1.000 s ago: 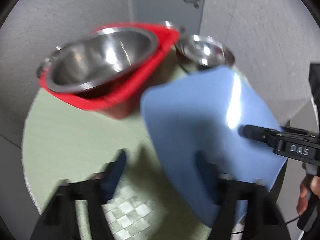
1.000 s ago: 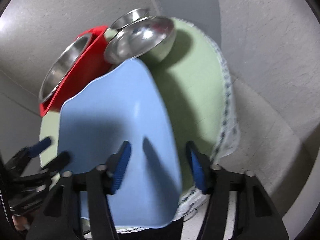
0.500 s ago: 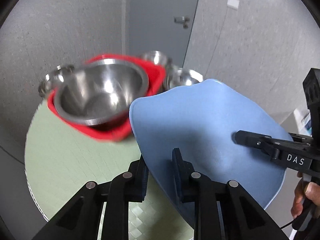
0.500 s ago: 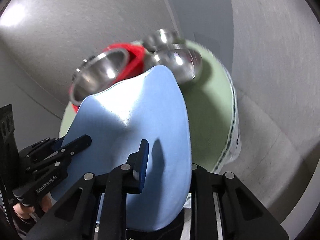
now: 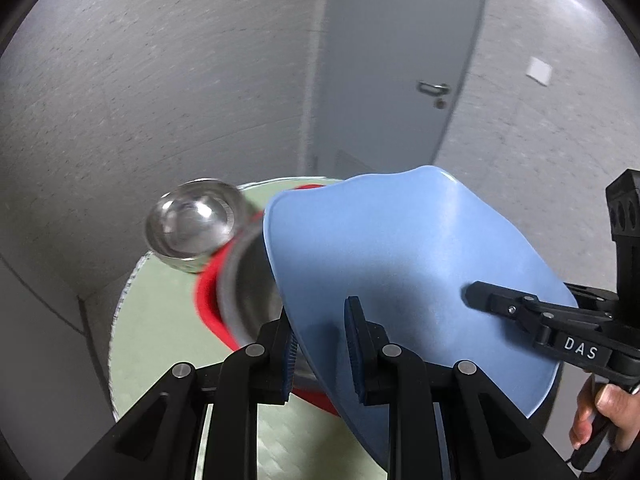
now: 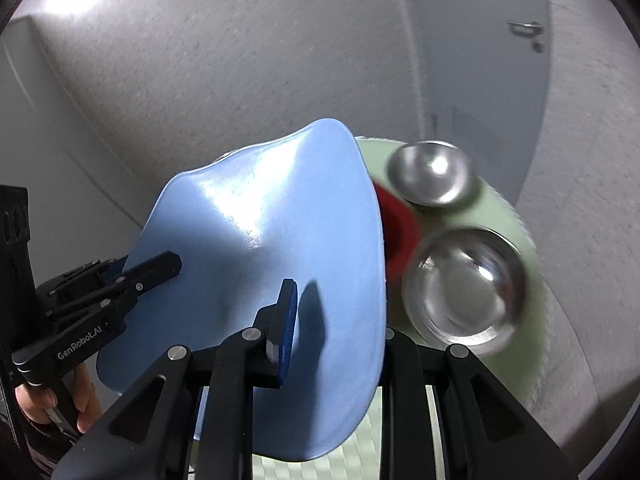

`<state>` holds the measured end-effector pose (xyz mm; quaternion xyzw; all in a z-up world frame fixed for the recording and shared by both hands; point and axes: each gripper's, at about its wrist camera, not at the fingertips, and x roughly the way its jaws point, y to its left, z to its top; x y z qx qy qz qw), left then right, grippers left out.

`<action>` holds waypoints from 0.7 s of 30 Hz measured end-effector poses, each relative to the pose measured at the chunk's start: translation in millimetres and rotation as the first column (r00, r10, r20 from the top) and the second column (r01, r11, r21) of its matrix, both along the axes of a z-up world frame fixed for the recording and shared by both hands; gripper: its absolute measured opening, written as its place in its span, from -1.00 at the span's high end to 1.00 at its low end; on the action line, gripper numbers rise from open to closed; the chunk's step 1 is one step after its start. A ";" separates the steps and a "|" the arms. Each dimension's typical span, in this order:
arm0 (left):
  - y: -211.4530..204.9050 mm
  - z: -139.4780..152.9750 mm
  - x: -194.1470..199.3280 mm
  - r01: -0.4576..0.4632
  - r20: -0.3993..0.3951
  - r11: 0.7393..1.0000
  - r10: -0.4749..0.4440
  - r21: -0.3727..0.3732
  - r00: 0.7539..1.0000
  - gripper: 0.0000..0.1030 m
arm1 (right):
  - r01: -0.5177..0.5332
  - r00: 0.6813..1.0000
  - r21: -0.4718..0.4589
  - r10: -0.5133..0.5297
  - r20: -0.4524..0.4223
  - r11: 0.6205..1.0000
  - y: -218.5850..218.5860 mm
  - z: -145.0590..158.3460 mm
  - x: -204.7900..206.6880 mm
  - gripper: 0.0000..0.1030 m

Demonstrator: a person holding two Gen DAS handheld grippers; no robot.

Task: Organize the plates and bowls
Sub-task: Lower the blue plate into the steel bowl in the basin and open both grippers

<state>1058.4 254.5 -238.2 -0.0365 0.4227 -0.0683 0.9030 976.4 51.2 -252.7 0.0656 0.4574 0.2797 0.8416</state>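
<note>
Both tools are up off the table now, and the blue plate [image 5: 400,272] rides higher than half a second ago, tilted steeply with its glossy face catching the light. Nearest in the left wrist view, the left gripper [image 5: 320,344] is clenched on the plate's near rim, one ribbed blue pad on each side of the thin edge. From the right, the right gripper [image 5: 472,294] bites the opposite rim; in its own view, the right gripper [image 6: 332,316] has one blue pad pressed on the plate [image 6: 272,240] face and the other finger hidden behind it, so it is grasping too. The plate is smooth matte-blue plastic with a wavy, softly squared outline.

Beyond it, the red tray [image 5: 208,300] with the large steel bowl [image 5: 248,280] inside has slid mostly behind the plate compared with the earlier frame. Farther left sits a small polished steel bowl [image 5: 194,222], round and mirror-bright, blurred by motion. All rest on the round pale-green table [image 5: 160,320] with a woven-looking mat texture near its front edge, though blur makes that hard to be sure of. Behind stand rough grey walls and a grey door [image 5: 400,60]
</note>
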 end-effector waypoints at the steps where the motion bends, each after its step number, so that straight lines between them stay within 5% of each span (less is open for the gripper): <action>1: 6.4 -6.7 8.9 -0.010 -0.019 1.000 0.010 0.004 1.000 0.64 | -0.013 1.000 -0.006 0.013 -0.009 1.000 8.3 -3.7 6.3 0.59; 9: 28.2 -57.0 64.3 -0.062 -0.134 0.998 0.065 0.026 0.989 0.63 | -0.085 0.993 -0.070 0.079 -0.094 0.994 50.1 -41.9 42.0 0.59; 17: 15.7 -58.2 73.4 -0.044 -0.102 0.997 0.051 0.069 0.993 0.63 | -0.071 0.990 -0.079 0.061 -0.128 0.994 55.1 -55.6 55.2 0.50; 21: 9.1 -60.9 68.5 -0.028 -0.116 0.997 0.036 0.068 0.993 0.59 | -0.051 0.990 -0.056 0.043 -0.137 0.997 55.4 -51.6 50.8 0.15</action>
